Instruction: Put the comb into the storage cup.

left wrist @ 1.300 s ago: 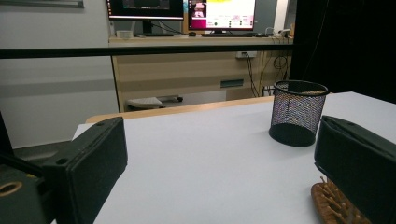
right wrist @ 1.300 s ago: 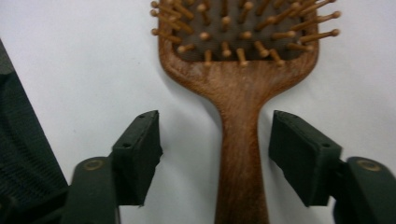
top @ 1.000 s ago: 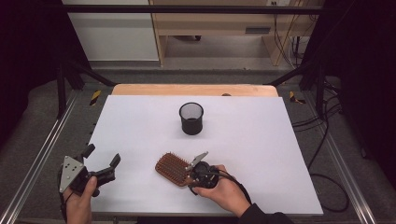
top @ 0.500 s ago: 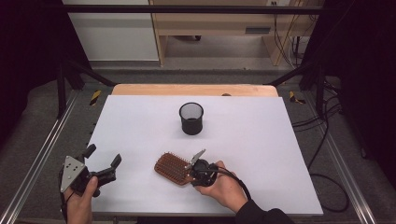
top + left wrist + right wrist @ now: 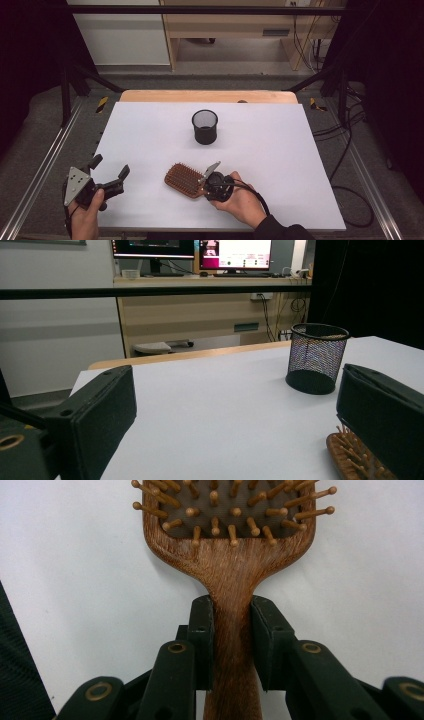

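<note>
Right gripper sat at the near edge of the white table, right of centre, held in the person's right hand. Its jaws had just been closing and were clamped on the handle of the brown wooden paddle hairbrush with wooden bristles; in the right gripper view the black pads pressed both sides of the handle. Brush lay flat on the table, bristles up, head pointing left and slightly far from the gripper. Left gripper was at the near left corner, well apart from the brush, held in the left hand, jaws wide apart with nothing between them, grey three-cornered plate on top. Left gripper view showed bare table between its two black jaws and the brush head just behind the right-hand jaw. Farther back, near table centre, stood the black wire-mesh round cup, upright, apart from the brush. Beyond the far edge ran a light wooden board.
</note>
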Demonstrator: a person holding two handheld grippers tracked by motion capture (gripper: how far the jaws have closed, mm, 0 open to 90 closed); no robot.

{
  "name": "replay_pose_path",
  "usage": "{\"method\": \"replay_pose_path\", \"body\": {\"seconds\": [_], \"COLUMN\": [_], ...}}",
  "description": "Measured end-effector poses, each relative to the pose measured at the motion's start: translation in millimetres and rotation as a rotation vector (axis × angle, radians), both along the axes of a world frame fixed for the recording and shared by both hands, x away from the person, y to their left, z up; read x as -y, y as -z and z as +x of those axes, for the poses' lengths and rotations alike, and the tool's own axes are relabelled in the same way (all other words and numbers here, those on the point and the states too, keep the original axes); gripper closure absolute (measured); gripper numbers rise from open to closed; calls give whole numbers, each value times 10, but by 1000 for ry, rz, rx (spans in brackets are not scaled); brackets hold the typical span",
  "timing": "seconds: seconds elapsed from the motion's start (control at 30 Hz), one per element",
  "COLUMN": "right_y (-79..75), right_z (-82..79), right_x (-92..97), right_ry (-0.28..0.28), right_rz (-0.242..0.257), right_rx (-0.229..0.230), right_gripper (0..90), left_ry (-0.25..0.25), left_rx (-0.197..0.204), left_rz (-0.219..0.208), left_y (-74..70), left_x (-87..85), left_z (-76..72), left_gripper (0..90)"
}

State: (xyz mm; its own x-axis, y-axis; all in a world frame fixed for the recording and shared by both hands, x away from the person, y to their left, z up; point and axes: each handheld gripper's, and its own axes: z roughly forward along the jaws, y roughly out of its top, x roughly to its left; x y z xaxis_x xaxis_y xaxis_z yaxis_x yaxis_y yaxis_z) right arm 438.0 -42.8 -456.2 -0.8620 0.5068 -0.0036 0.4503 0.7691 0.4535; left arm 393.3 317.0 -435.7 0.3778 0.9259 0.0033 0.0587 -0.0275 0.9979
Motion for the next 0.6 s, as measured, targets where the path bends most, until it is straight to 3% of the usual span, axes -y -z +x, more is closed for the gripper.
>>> {"method": "replay_pose_path", "body": {"seconds": [0.33,0.4,0.6], "right_y": [-48,-99,-175], "right_z": [11,12,17], "right_x": [99,168,290], "right_ry": [15,27,63], "right_rz": [74,115,174], "right_rx": [46,74,131], "right_gripper": [728,728,728], "left_ry": [7,19,82], "left_rx": [-1,-3,-6], "left_rz": [-6,-14,-40], "left_y": [-8,-15,-60], "left_x": [19,44,189], "left_z": [-3,-6,-54], "left_gripper": [28,28,28]}}
